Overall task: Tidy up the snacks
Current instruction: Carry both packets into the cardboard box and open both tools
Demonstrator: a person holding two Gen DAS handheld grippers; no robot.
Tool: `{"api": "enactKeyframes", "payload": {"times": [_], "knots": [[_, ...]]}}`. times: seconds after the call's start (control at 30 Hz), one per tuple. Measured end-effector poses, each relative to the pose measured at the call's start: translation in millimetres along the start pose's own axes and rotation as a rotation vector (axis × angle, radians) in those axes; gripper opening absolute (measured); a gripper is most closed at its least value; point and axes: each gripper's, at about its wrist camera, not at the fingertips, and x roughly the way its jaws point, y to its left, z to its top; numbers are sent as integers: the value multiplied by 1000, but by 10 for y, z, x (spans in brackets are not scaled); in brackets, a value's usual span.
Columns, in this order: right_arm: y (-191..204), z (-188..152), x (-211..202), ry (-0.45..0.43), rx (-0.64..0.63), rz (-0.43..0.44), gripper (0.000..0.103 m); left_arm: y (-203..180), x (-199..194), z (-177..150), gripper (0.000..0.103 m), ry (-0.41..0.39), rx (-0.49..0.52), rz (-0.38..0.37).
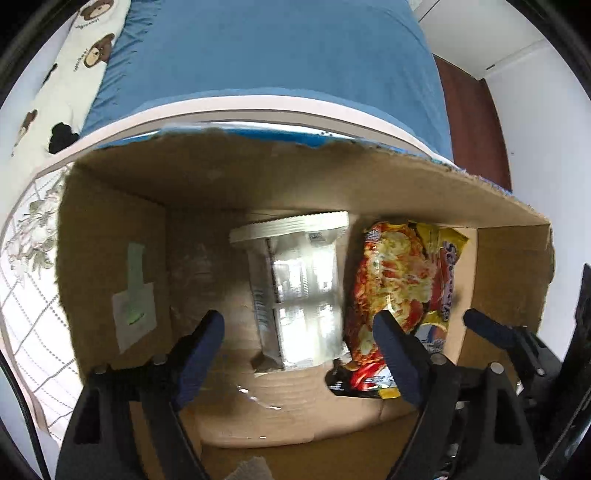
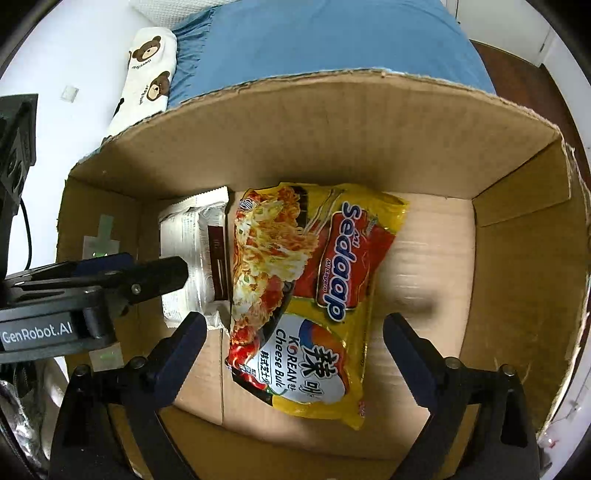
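Left wrist cam sits on the left gripper (image 1: 297, 354), looks steeply down along its fingers into the cardboard box (image 1: 258, 177), close in; box walls fill most of frame, bed (image 1: 258, 48) past the far rim. Right wrist cam sits on the right gripper (image 2: 295, 354), also tilted steeply down into the same box (image 2: 332, 122), close. Shared in both views: box floor and back wall, white packet (image 1: 299, 291) (image 2: 192, 258), yellow noodle packet (image 1: 399, 288) (image 2: 314, 295), bed (image 2: 332, 33), bear-print pillow (image 1: 88, 48) (image 2: 151, 74). Each cam catches the other tool at the frame edge: right one at the left view's right edge, left one (image 2: 92, 291) at the right view's left edge.
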Motion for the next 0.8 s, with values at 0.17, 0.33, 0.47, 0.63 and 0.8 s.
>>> {"api": "enactKeyframes", "payload": {"times": [0.17, 0.33, 0.47, 0.63, 0.8], "knots": [[-26, -93, -180, -30, 20, -26, 98, -9, -134, -178, 82, -75, 9, 35], [86, -329, -564, -89, 26, -85, 98, -34, -362, -461, 82, -166, 11, 71], [65, -548, -839, -142, 31, -117, 98, -33, -518, -736, 82, -234, 11, 89], [176, -759, -1095, -207, 24, -137, 98, -67, -754, -1018, 82, -319, 19, 116], [284, -982, -1261, -270, 3, -159, 98, -83, -1005, -1303, 82, -383, 25, 122]]}}
